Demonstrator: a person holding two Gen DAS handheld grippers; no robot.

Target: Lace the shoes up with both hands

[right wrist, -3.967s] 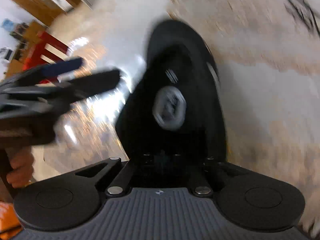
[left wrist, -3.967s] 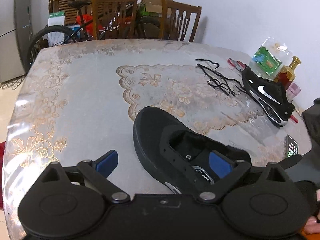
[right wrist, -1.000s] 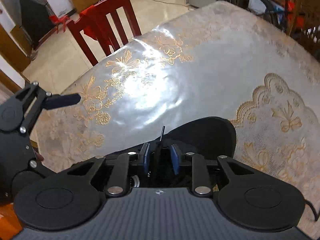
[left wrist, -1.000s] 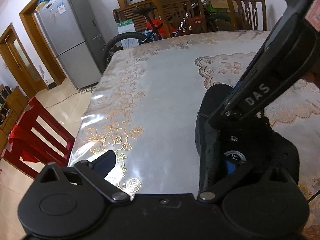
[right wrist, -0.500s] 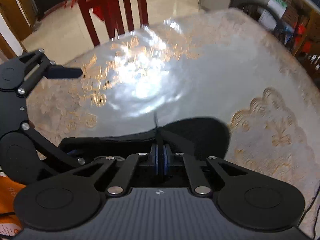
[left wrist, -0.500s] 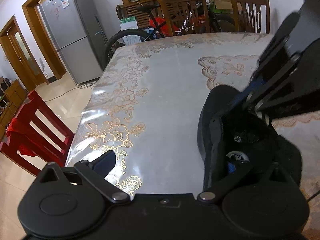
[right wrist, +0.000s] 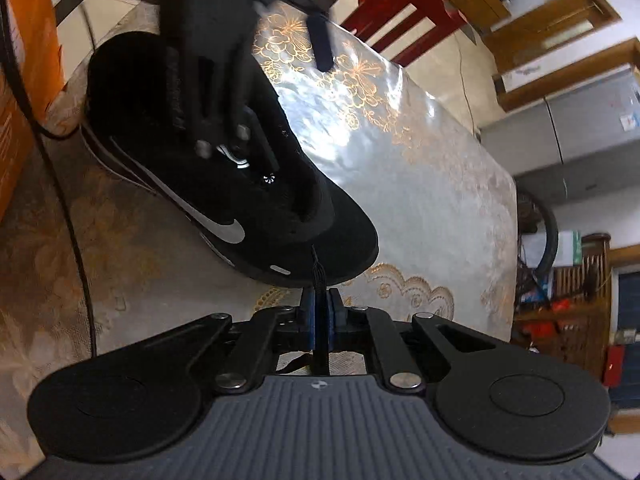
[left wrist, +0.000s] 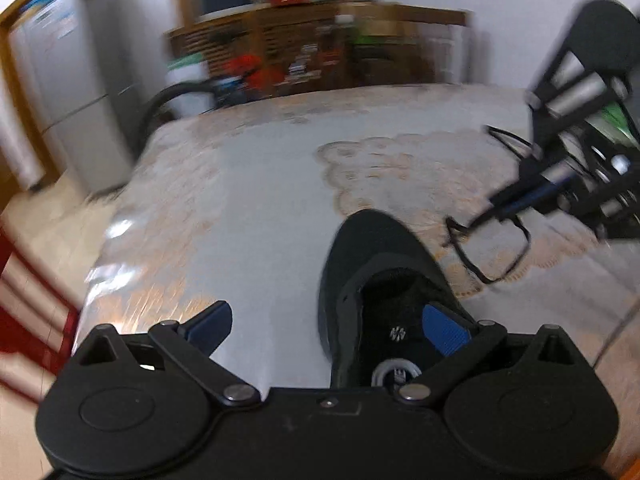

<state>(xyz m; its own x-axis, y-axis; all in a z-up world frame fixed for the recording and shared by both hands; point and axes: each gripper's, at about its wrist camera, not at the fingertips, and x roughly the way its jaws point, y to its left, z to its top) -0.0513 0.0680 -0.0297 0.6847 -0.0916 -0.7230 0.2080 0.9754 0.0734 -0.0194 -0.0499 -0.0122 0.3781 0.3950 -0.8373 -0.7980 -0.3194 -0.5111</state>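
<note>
A black shoe with a white swoosh lies on the table, toe pointing away in the left wrist view. My left gripper is open and straddles the shoe's side wall: one blue pad sits inside the shoe's opening, the other hangs over the tablecloth. To the right of the toe, my right gripper is shut on a black lace that loops down onto the cloth. In the right wrist view the lace end sticks out from between the shut pads.
The table carries a glossy floral cloth. More black lace lies further back on the right. A dark cable and an orange box are beside the shoe's heel. Red chairs, a fridge and wooden chairs surround the table.
The right gripper's jaws closed on the lace, then it rolled and drew away from the shoe toward the right, pulling lace out. The left gripper swung slightly but stays astride the shoe wall.
</note>
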